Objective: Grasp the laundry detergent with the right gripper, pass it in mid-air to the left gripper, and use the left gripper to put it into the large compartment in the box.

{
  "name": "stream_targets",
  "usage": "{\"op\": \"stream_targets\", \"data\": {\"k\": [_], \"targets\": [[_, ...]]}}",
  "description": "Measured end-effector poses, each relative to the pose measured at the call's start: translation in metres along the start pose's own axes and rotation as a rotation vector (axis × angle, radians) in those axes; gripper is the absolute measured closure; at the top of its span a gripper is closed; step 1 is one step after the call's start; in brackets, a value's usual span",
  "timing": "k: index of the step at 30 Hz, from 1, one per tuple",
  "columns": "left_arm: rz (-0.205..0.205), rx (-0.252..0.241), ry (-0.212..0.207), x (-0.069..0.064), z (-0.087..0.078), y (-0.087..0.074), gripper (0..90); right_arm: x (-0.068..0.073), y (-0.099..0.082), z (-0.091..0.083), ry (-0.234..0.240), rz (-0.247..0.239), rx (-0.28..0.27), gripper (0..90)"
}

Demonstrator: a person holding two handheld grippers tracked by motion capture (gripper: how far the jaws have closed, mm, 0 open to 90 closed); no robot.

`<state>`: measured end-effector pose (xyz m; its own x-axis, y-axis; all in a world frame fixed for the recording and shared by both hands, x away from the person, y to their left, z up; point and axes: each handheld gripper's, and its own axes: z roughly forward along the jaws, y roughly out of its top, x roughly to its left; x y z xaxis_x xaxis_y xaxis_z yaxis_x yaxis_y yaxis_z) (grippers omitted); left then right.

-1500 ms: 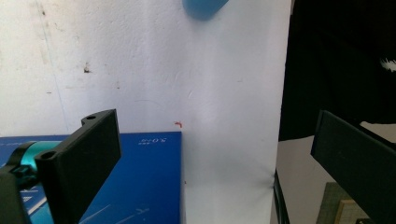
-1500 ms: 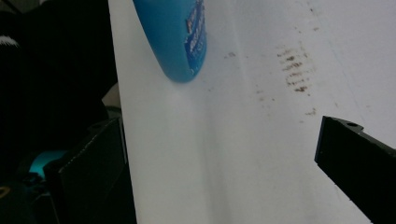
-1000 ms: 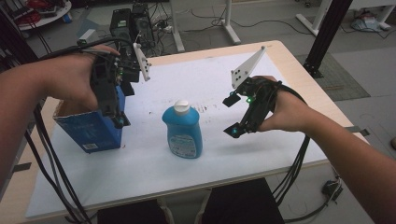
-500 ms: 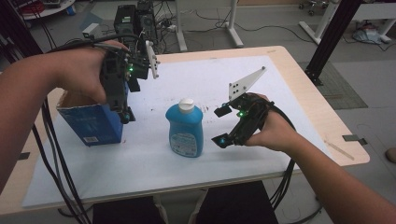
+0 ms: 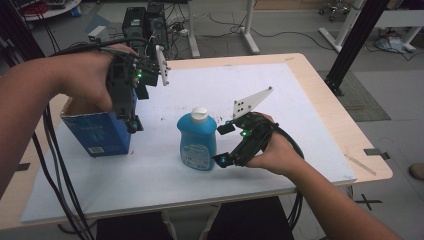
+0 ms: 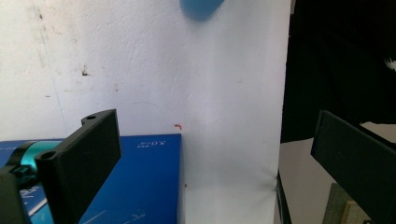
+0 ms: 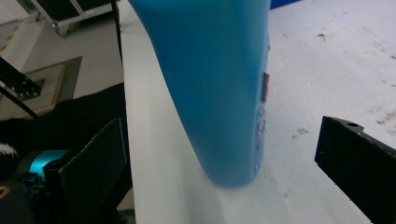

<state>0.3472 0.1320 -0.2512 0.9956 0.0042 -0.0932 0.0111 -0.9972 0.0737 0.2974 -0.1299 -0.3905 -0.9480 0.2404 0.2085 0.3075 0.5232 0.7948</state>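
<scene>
On white sheet (image 5: 280, 100) — upright blue bottle (image 5: 198, 142)

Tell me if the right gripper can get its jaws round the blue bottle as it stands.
Probably yes: the right gripper is open beside the upright blue bottle, jaws wider than its body, nothing between them.

A blue bottle (image 5: 198, 142) with a white cap stands upright near the middle of the white sheet (image 5: 300, 120) covering the table (image 5: 325, 85). At its three o'clock, the right gripper (image 5: 223, 145) reaches in close beside it. At nine o'clock, the left gripper (image 5: 134, 125) hangs over an open blue box (image 5: 97, 131).
</scene>
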Motion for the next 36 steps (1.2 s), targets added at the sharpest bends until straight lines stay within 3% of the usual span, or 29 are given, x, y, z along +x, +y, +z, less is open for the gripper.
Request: {"op": "stream_targets", "data": {"k": [5, 13, 23, 36], "targets": [[0.002, 0.001, 0.000, -0.001, 0.000, 0.000, 1.7, 0.002, 0.000, 0.012, 0.003, 0.003, -0.009, 1.2], [0.004, -0.002, 0.001, -0.001, 0.000, -0.003, 1.7, 0.001, 0.000, 0.021, -0.043, 0.024, -0.054, 1.2], [0.003, -0.007, 0.002, -0.001, 0.002, -0.006, 1.7, 0.003, 0.002, 0.039, -0.071, 0.017, -0.093, 1.2], [-0.002, -0.007, 0.000, 0.002, 0.005, -0.009, 1.7, 0.005, 0.002, 0.049, -0.107, 0.010, -0.136, 2.7]]}}
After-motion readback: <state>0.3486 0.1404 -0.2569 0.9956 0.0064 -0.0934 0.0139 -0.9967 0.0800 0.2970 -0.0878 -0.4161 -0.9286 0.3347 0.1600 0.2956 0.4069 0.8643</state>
